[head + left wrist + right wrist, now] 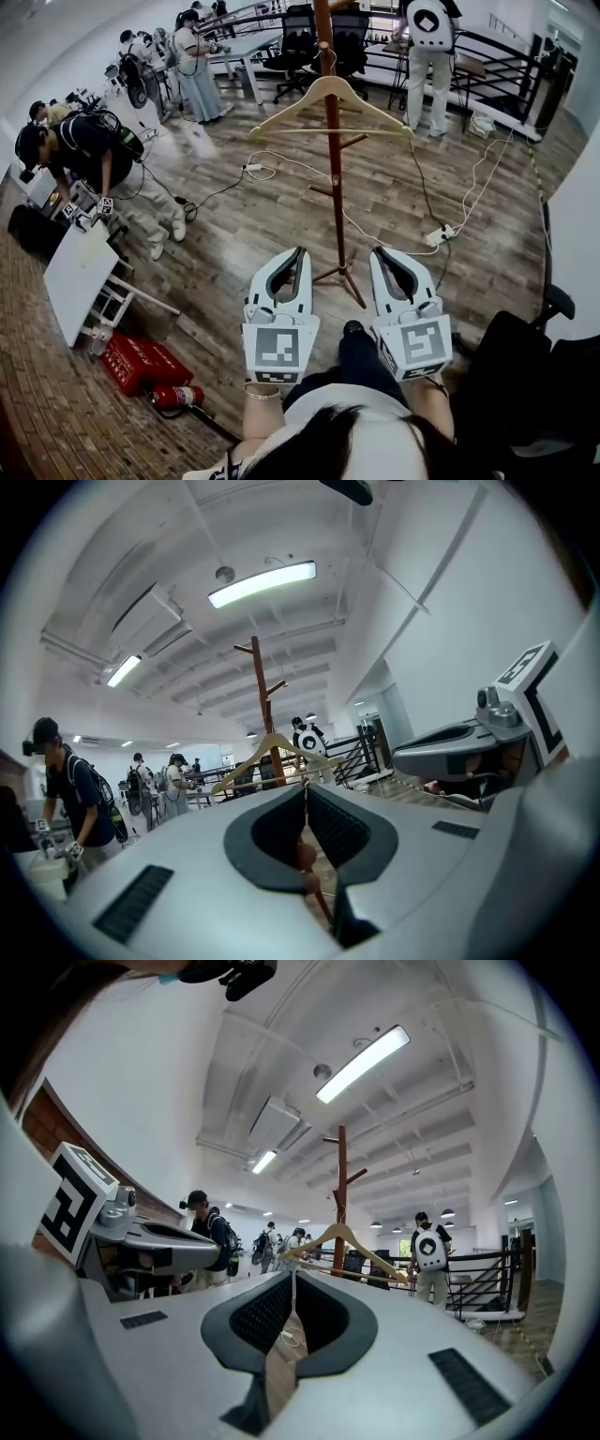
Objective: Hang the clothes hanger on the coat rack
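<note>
Nearest the person, the left gripper (298, 253) and the right gripper (381, 251) are held side by side and level, tips aimed toward the coat rack (335, 178). In the left gripper view the left gripper (305, 786) has its jaws clenched together with nothing between them. The right gripper view shows the right gripper (293, 1275) the same, pads meeting in a thin seam and empty. Just past the tips, the rack's splayed feet rest on the wooden floor (234, 225), where white cables trail to a power strip (439, 234). Higher on the pole the wooden clothes hanger (351, 93) hangs apart from both grippers. Its hook is up at the pole, and its long axis lies level, left to right across the rack, shoulders sloping down to either side. Beyond it, people stand at desks along the floor's far edge.
</note>
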The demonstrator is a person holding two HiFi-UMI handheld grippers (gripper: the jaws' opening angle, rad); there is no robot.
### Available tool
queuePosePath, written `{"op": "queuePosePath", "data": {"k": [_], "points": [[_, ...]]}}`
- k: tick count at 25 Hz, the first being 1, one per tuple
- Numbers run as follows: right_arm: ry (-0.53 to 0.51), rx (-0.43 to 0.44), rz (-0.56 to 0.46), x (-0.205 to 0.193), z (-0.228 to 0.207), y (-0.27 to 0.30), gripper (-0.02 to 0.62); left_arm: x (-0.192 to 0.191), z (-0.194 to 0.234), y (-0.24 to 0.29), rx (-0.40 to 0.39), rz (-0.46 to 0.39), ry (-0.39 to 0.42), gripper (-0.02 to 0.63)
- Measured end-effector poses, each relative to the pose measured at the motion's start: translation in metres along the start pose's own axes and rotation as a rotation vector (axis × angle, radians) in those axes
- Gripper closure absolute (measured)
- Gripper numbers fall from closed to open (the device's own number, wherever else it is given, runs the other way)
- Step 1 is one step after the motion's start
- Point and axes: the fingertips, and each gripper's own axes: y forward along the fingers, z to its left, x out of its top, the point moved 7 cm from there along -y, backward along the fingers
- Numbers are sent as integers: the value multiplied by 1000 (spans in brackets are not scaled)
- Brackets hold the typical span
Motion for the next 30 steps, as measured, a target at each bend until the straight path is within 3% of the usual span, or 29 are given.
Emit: {"op": "queuePosePath", "data": {"k": [13,19,30], "points": [[55,-8,-31,0,-2,-6,551,3,-11,0,3,-20,-52,588],[45,43,-32,8,-20,2,551,17,-16,19,43,-18,-45,588],[42,77,9,6,-59,4,554,31,-40,41,48,8,-65,588]]}}
